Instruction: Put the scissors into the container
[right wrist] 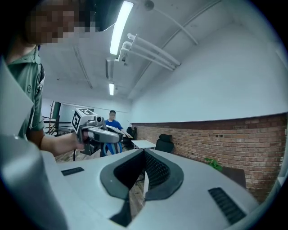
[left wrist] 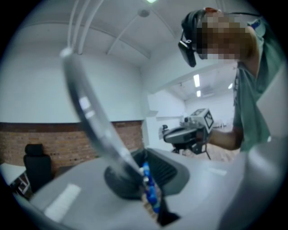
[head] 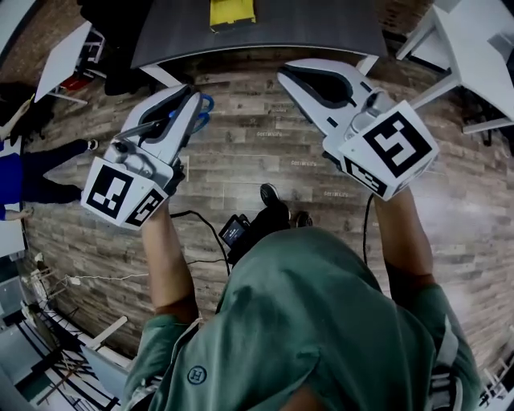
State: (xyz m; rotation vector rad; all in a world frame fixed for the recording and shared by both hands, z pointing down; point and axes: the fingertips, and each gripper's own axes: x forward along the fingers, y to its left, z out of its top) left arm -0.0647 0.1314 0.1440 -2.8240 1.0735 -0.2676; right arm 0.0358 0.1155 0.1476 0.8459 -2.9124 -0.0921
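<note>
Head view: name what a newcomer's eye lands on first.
Held over the brown wood-plank floor, the grey left gripper is shut on blue-handled metal scissors, whose blades slant across its own view. The matching right gripper, shut and empty, shows a bold black-and-white marker cube. A yellow object lies on the dark grey table at the top.

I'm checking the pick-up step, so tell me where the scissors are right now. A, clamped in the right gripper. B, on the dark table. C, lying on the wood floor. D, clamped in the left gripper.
D: the left gripper is shut on the scissors, blue handle between its jaws, while the right gripper holds nothing.
</note>
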